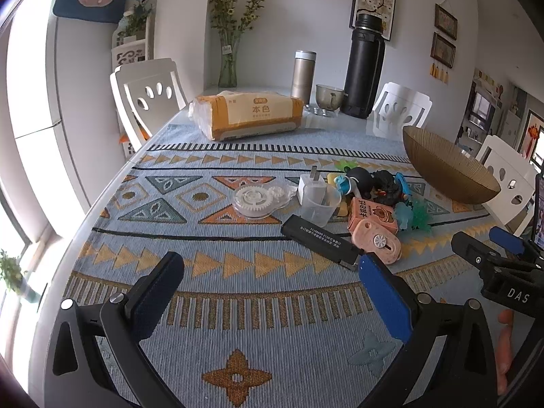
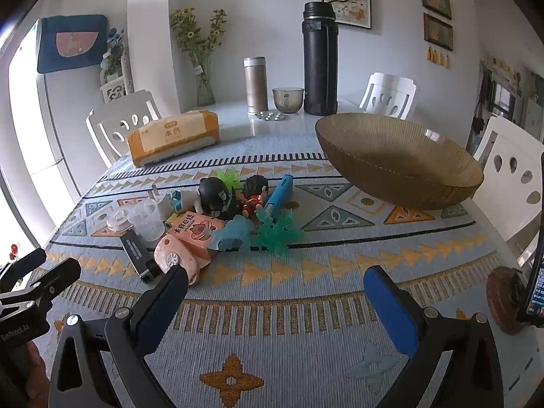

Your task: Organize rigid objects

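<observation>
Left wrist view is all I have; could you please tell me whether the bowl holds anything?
Observer: The right wrist view looks into the bowl; it is empty.
Operator: Thank you. Is there anything to the right of it?
Observer: Yes, a brown disc, nearer the camera than the bowl.
Operator: And is the right gripper holding anything?
Observer: No, the right gripper is open, with nothing between its fingers.

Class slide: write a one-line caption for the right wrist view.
Open right tool hovers over a patterned tablecloth, facing a heap of small toys beside an empty brown bowl.
</observation>
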`<state>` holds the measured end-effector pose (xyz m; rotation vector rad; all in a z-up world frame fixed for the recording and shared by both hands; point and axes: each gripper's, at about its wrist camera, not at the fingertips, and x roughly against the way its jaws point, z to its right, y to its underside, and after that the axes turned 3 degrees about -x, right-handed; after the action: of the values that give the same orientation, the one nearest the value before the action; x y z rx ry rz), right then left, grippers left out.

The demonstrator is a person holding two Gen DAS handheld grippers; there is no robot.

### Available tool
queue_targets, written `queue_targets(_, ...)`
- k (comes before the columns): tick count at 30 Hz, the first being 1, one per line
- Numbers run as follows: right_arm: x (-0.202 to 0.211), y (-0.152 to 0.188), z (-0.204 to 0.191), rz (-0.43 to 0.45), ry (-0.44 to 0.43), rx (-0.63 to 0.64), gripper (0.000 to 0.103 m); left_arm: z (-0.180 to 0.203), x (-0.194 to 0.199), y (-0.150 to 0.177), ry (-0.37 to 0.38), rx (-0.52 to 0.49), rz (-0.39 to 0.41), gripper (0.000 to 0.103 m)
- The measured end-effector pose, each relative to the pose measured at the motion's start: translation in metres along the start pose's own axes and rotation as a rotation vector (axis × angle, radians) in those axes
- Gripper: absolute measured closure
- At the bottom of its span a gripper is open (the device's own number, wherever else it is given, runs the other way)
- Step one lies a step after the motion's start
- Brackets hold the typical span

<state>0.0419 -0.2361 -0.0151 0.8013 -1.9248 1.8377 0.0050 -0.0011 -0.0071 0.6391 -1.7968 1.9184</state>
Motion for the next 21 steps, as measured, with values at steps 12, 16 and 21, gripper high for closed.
queue_targets(12,-0.0008,-0.0007,-0.0023,-0.008,0.026,0.037,0.000,-0.0001,0.0006,-0.0001,-0.001,0.000,-0.008,0.000)
queue_targets(16,-0.0007,-0.0001,-0.0036,-0.005,0.026,0.039,0.000,0.0005,0.0007,0.0003,-0.003,-0.003,-0.003,0.000)
queue_targets(21,-0.0004,0.0000,-0.0047,-0.002,0.024,0.040,0.000,0.0007,0.0007,0.0000,-0.002,-0.003,-0.006,0.000)
